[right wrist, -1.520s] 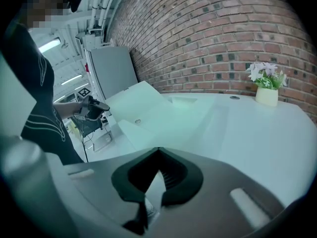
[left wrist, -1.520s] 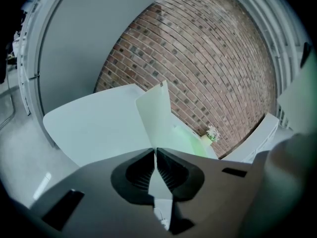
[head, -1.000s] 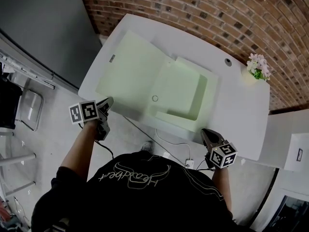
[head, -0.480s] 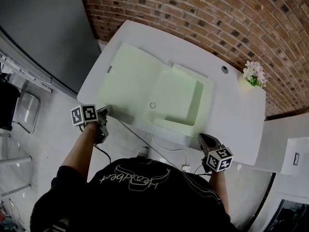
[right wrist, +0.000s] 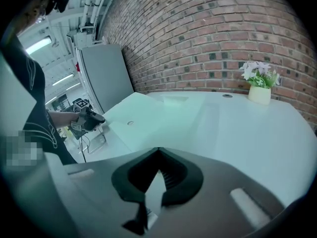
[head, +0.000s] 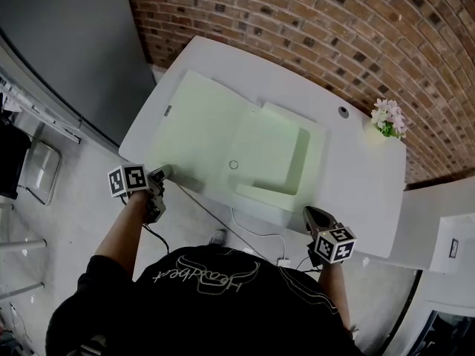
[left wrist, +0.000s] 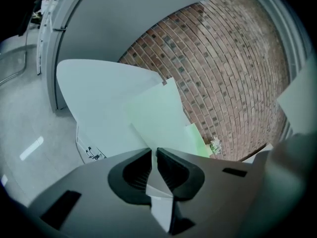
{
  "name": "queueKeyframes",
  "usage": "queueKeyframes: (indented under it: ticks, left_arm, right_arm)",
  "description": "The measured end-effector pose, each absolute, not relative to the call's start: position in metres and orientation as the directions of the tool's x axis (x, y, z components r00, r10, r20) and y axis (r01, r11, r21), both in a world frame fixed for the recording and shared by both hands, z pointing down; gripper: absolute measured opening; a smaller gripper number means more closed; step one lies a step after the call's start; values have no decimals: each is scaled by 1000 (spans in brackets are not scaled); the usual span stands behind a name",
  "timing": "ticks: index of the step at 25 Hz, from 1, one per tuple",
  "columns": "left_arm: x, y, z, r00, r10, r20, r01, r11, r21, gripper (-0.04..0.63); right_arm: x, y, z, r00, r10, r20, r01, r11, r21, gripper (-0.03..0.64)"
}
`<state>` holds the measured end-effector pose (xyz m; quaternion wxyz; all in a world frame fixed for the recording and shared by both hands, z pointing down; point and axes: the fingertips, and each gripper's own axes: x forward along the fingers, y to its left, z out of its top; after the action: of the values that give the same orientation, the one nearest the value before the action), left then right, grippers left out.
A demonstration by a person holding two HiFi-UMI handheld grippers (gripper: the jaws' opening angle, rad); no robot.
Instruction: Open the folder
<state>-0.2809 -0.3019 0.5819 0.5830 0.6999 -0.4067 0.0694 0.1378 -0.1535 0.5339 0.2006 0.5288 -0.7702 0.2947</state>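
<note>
The pale green folder [head: 197, 121] lies spread open on the white table [head: 356, 176], its cover flat to the left and its box-like body [head: 274, 154] to the right. My left gripper [head: 165, 171] hovers just off the table's near left edge, apart from the folder, jaws shut with nothing between them. From the left gripper view, the gripper [left wrist: 154, 150] points at the folder [left wrist: 158, 118]. My right gripper [head: 310, 211] sits at the near right edge, shut and empty. The right gripper view shows that gripper [right wrist: 158, 148], the folder [right wrist: 158, 118] and the left gripper [right wrist: 91, 119].
A small pot of pale flowers [head: 389, 117] stands at the table's far right by the brick wall. A cable hole [head: 343, 112] is near it. A chair [head: 37, 169] and a grey cabinet [head: 67, 43] stand on the left. A cable [head: 252, 228] hangs under the table.
My left gripper has sunk a little and drawn back from the folder's near left corner to just off the table edge. The right gripper has held still. The folder has not moved.
</note>
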Motion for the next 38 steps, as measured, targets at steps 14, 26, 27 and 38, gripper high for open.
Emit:
queueKeyframes:
  ticks: [14, 26, 27, 38]
  left_arm:
    - [-271, -292, 539, 696, -554, 457, -584, -67, 809, 18]
    - [-248, -252, 481, 726, -566, 390, -581, -203, 788, 26]
    - [-245, -246, 475, 731, -566, 380, -578, -218, 787, 26]
    - [-192, -137, 392, 831, -505, 233, -489, -464, 738, 26]
  right_arm:
    - [136, -149, 526, -345, -725, 596, -939, 271, -214, 5]
    - [120, -111, 464, -401, -771, 495, -916, 344, -206, 5]
    - [118, -107, 457, -407, -775, 483, -913, 353, -203, 5]
    - [73, -31, 366, -530, -798, 285, -846, 476, -240, 5]
